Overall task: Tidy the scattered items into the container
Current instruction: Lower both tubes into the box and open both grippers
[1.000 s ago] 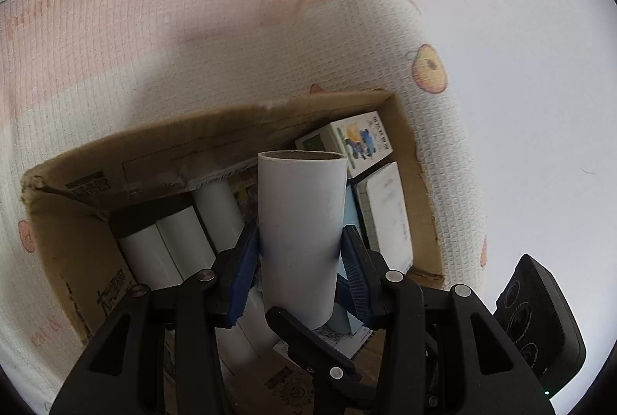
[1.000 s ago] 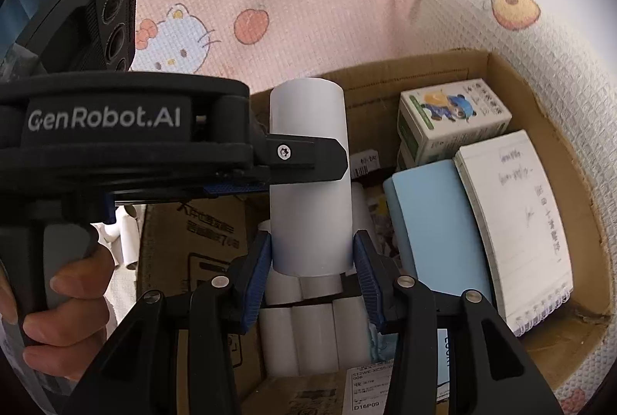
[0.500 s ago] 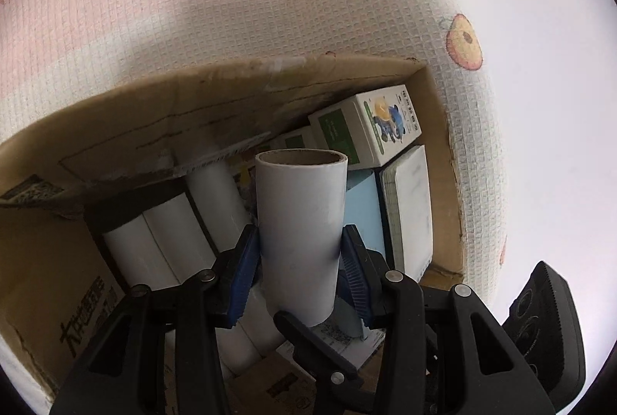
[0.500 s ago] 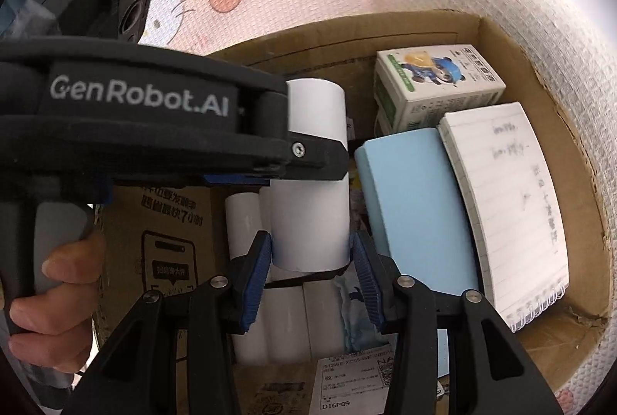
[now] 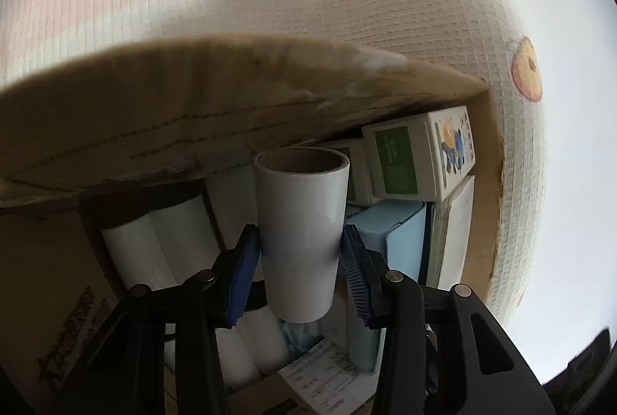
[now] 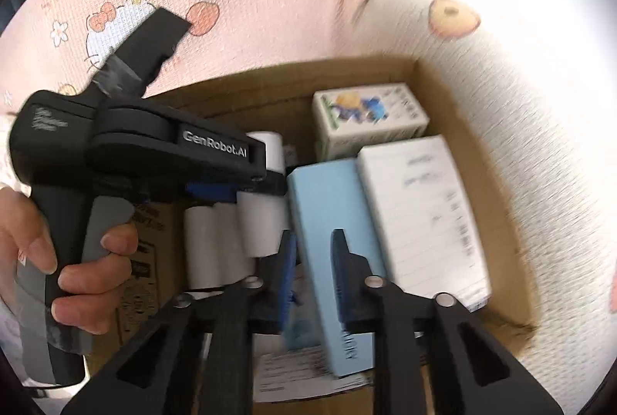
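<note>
I hold the white roll (image 5: 300, 234) clamped in my left gripper (image 5: 299, 261) – right gripper (image 6: 312, 272) apart, empty; releasing early may wedge it across the rolls in the cardboard box (image 5: 154, 114).

Domestic setting — likely a bedroom. A pink-and-cream waffle-weave blanket with cartoon-cat prints (image 6: 270, 10) underlies a brown cardboard box (image 6: 497, 222) — household clutter inside.
</note>
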A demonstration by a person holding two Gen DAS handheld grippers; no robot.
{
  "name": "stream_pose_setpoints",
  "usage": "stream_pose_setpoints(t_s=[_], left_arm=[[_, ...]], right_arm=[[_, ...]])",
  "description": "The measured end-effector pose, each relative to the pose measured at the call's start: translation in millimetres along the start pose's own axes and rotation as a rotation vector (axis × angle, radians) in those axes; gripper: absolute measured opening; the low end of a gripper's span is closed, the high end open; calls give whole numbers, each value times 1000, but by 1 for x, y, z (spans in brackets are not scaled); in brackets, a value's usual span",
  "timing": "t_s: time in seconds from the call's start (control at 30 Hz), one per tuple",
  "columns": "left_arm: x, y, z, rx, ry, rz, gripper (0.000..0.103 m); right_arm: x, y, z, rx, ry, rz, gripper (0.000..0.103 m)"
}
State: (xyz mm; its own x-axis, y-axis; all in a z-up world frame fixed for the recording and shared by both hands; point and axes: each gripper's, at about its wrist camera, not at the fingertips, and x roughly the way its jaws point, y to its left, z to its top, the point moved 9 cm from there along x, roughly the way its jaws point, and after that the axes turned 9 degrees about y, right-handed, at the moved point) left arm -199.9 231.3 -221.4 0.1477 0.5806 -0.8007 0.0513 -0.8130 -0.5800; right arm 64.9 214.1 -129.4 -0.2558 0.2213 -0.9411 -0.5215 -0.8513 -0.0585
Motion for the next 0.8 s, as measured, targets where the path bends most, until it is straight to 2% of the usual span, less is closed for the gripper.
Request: stream_pose_setpoints(t_s=[0.13,0.27,0.4,0.5,0.53,0.6,0.63,0.67,0.8], left_arm=[[1,3,1,-17,7,5,47],[-1,6,3,-24,-20,-3,48],[-4,9,4,-46,-30,-29,48],[-6,10,1,-41,-8,-55,47],[-8,10,-2,-37,-5,-60,44],[-14,10,-5,-15,-24,-49,18],[-18,9,-7,3,-37,-44,12],[-23,7,-9,29,-57,-29,8],[-50,-2,-16,140,-170,38,5]], right_arm=[[-11,-4,-1,-1,-26,-43,15],[-15,-3,-3,-21,-24,-68,15],[0,10,17,-63,-11,-89,15],[-13,8,5,-91,1,-94,15],[-8,8,7,-96,6,-91,15],[-3,10,8,-104,14,-85,15],[0,11,8,-109,16,-82,15],[2,10,9,-111,17,-79,15],[4,12,11,-101,20,-65,15]])
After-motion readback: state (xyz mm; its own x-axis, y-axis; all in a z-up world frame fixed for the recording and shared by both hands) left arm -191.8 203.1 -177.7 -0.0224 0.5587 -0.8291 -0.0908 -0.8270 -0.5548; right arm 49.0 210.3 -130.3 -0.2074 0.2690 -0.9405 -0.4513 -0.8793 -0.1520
